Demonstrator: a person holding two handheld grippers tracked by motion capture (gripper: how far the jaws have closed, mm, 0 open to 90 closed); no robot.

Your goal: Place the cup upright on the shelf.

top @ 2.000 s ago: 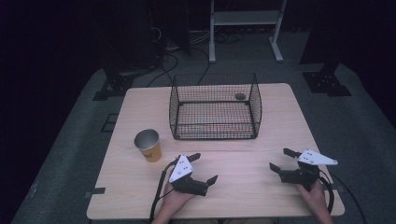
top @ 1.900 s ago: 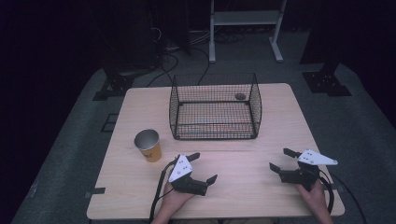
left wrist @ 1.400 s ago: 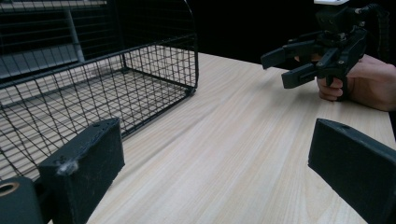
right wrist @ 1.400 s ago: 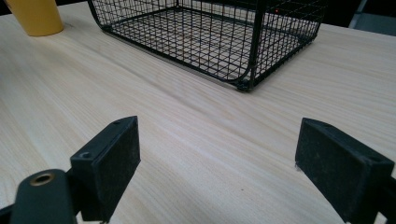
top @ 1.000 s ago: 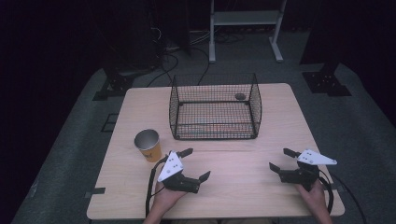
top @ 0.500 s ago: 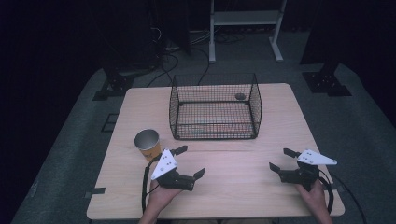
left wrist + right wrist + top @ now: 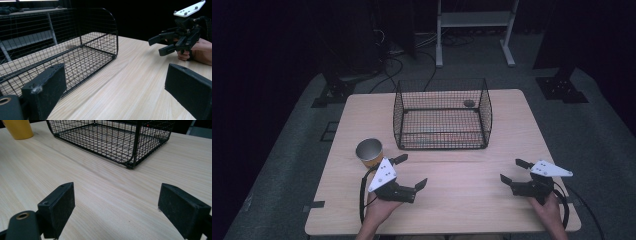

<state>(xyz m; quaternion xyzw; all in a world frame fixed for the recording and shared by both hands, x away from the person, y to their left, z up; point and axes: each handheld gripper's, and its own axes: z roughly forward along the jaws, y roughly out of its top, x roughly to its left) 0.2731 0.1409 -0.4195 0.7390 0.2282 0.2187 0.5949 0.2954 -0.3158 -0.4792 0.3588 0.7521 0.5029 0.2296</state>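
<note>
The table (image 7: 462, 200) is pale wood with a fine straight grain, and on it stands a black wire basket (image 7: 442, 117) with a square grid mesh. Left of the basket, the cup (image 7: 369, 151) is yellow outside and grey inside. Near the basket, both black grippers carry white three-cornered plates.

1. I see the wire basket (image 7: 442, 115) on the far middle of the table (image 7: 462, 210).
2. A small object (image 7: 469, 103) lies inside the basket near its far right corner; I can't tell what it is.
3. The cup (image 7: 369, 151) stands left of the basket and nearer to me.
4. My left gripper (image 7: 409, 172) sits just beside the cup, to its right.
5. My right gripper (image 7: 512, 171) is well apart from it, over the table's near right part.
</note>
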